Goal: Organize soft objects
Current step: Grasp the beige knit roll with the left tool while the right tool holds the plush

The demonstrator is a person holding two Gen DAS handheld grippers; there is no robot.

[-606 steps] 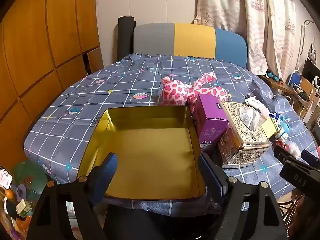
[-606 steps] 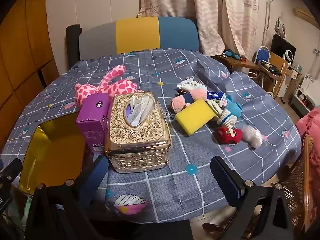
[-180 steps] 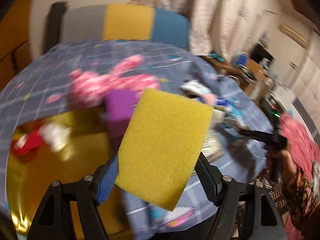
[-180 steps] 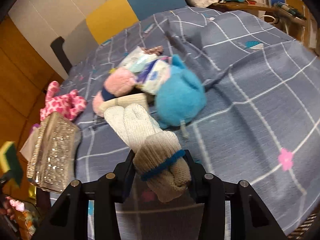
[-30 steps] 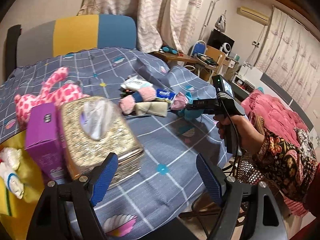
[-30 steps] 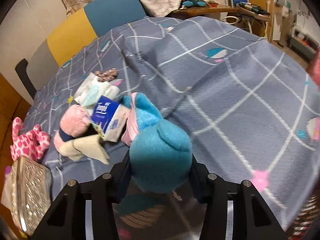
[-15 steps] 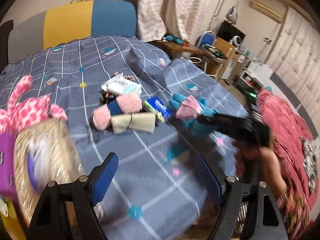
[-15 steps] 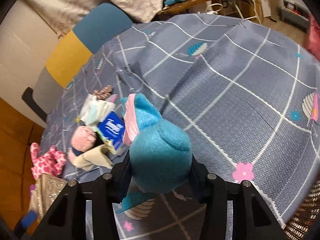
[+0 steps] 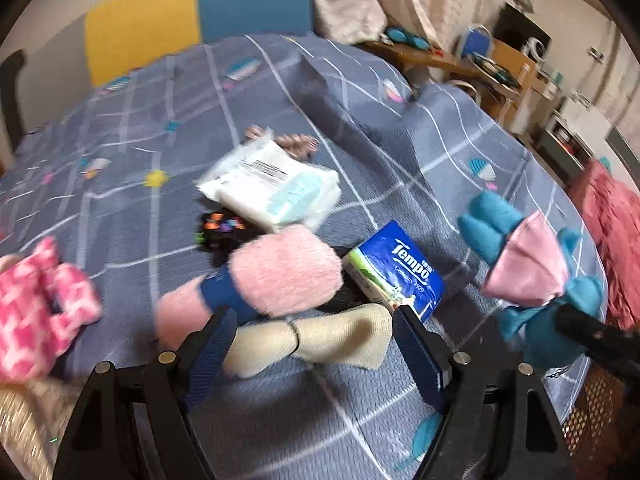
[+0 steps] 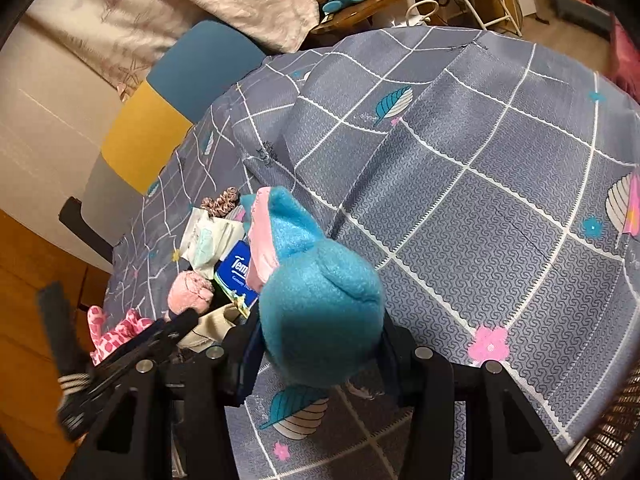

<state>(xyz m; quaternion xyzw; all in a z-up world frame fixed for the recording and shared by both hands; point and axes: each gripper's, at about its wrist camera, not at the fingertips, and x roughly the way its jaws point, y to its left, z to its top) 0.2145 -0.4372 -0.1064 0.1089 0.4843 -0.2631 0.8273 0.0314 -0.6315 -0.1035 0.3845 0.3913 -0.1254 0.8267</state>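
Note:
My right gripper (image 10: 320,344) is shut on a blue plush toy (image 10: 316,300) with a pink skirt and holds it above the tablecloth; the toy also shows at the right in the left wrist view (image 9: 532,276). My left gripper (image 9: 316,344) is open and empty, its fingers either side of a rolled cream cloth (image 9: 316,344). Just beyond lie a fluffy pink sock roll with a navy band (image 9: 280,276) and a blue Tempo tissue pack (image 9: 396,276). A pink spotted plush (image 9: 36,308) lies at the left.
A white plastic packet (image 9: 272,184) and a brown scrunchie (image 9: 296,144) lie farther back on the grey checked tablecloth (image 10: 500,184). A gold tissue box corner (image 9: 20,428) is at the lower left. A chair back (image 9: 196,16) stands behind the table.
My left gripper has moved in close over the pile of soft things, up to the cream roll. My right gripper has lifted the blue plush higher.

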